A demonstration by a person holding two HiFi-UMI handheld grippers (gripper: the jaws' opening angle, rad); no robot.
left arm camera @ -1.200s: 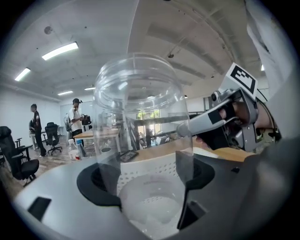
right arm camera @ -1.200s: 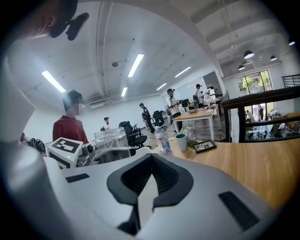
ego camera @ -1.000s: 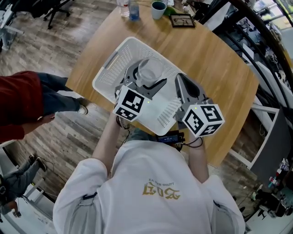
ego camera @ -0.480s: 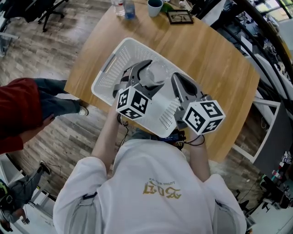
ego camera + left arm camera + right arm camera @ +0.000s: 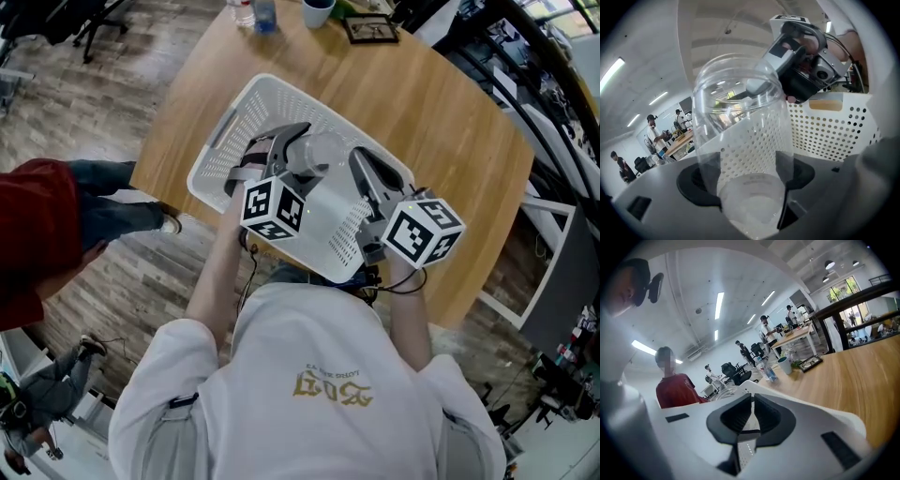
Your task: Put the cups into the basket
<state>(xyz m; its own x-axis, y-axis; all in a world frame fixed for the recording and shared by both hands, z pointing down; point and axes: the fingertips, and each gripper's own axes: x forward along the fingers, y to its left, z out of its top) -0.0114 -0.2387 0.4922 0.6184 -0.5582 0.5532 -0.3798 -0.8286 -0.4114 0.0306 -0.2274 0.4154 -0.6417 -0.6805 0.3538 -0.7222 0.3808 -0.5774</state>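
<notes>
A clear plastic cup [image 5: 321,150] hangs over the white perforated basket [image 5: 242,114] on the wooden table [image 5: 441,122]. My left gripper [image 5: 300,155] is shut on it. In the left gripper view the cup [image 5: 740,140] stands base-first between the two dark pads, with the basket wall [image 5: 834,131] behind. My right gripper [image 5: 364,167] sits just right of the cup, above the basket's right side, jaws shut and nothing between them [image 5: 752,416]. Its tip [image 5: 758,86] shows beside the cup's mouth.
A teal cup [image 5: 319,11], bottles [image 5: 253,11] and a picture frame [image 5: 367,30] stand at the table's far edge. A person in red [image 5: 37,225] stands left of the table. The basket lies near the table's near-left edge. Bare wood [image 5: 853,376] stretches right.
My left gripper has carried the cup slightly right and nearer the right gripper over the basket. The right gripper has shifted only a little.
</notes>
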